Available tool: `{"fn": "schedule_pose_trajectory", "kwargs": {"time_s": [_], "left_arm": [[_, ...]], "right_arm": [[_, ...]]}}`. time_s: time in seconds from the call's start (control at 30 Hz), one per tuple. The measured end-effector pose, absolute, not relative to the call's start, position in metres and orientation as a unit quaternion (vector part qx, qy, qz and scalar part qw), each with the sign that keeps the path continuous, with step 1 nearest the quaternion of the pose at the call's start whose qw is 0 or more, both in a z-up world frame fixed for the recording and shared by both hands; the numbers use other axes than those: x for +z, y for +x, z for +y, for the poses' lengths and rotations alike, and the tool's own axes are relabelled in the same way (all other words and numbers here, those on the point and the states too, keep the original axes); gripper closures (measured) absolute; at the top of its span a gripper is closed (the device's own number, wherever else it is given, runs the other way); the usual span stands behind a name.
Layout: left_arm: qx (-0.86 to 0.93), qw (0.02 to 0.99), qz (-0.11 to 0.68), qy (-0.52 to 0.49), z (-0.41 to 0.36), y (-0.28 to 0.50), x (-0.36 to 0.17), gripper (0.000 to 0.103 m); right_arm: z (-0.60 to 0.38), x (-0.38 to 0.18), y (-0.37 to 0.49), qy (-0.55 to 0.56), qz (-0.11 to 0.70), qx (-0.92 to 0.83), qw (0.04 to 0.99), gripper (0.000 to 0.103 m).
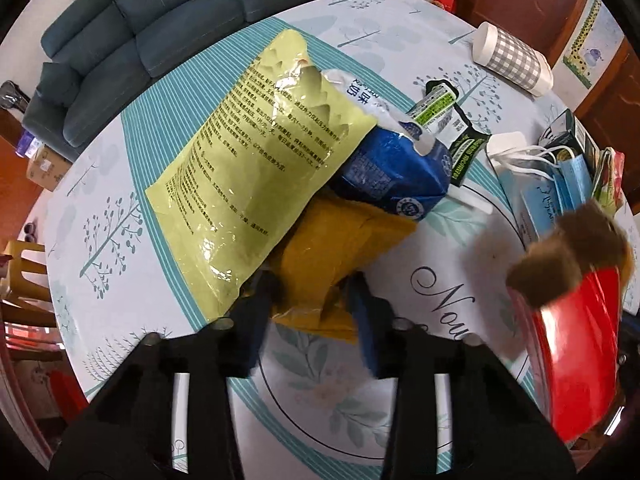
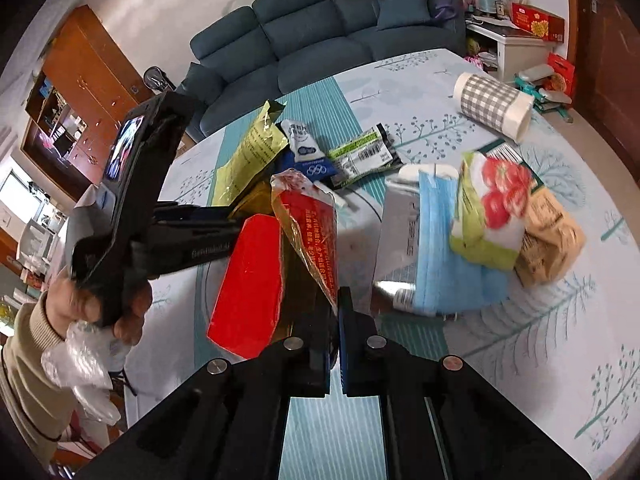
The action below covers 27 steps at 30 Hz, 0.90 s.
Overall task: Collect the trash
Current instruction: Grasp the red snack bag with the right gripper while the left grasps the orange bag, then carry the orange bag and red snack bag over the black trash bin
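Note:
My left gripper point(image 1: 312, 288) points down at a heap of wrappers on the table, its jaws closed on a mustard-yellow wrapper point(image 1: 328, 248). Over that wrapper lie a pale green bag point(image 1: 256, 152) and a blue-and-white milk pouch point(image 1: 392, 172). In the right wrist view my right gripper point(image 2: 335, 304) is shut on the clear edge of a red wrapper point(image 2: 248, 280), which hangs above the table. The red wrapper point(image 1: 576, 360) also shows at the right edge of the left wrist view. A hand point(image 2: 128, 316) holds the left gripper's handle together with a crumpled clear plastic bag point(image 2: 80, 356).
A black-and-green wrapper point(image 2: 364, 156), a blue face mask point(image 2: 440, 248), a tomato-print packet point(image 2: 492, 208) and a beige packet point(image 2: 552, 236) lie on the patterned tablecloth point(image 2: 540, 340). A checked cup point(image 2: 492, 104) lies on its side at the back. A dark blue sofa point(image 2: 312, 28) stands beyond the table.

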<state>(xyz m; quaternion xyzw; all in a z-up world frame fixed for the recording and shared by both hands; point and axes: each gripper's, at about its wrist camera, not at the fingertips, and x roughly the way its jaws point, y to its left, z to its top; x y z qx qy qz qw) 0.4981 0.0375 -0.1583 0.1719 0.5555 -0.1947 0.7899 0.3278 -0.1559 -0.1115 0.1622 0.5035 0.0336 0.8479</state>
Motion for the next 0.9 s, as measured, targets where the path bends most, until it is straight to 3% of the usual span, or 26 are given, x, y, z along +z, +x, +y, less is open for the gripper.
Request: {"fn": "schedule_pose_trajectory", "kwargs": {"time_s": [0.03, 0.13, 0.43, 0.7, 0.9], "left_arm": [[-0.195, 0.791, 0.556, 0.166, 0.039, 0.497, -0.157, 0.081], [-0.204, 0.789, 0.560, 0.148, 0.045, 0.489, -0.150, 0.086], [-0.280, 0.776, 0.553, 0.115, 0.060, 0.415, -0.100, 0.087], [-0.377, 0.747, 0.528, 0.143, 0.038, 0.294, -0.056, 0.087], [-0.451, 0.708, 0.517, 0.167, 0.002, 0.196, -0.052, 0.087]], "right_arm": [[-0.156, -0.111, 0.322, 0.165, 0.503, 0.035, 0.848, 0.100], [-0.157, -0.106, 0.301, 0.178, 0.499, 0.036, 0.848, 0.100], [-0.171, -0.082, 0.202, 0.233, 0.468, 0.021, 0.852, 0.100], [-0.199, -0.069, 0.080, 0.297, 0.435, -0.031, 0.850, 0.100], [-0.217, -0.078, -0.016, 0.327, 0.428, -0.090, 0.838, 0.100]]}}
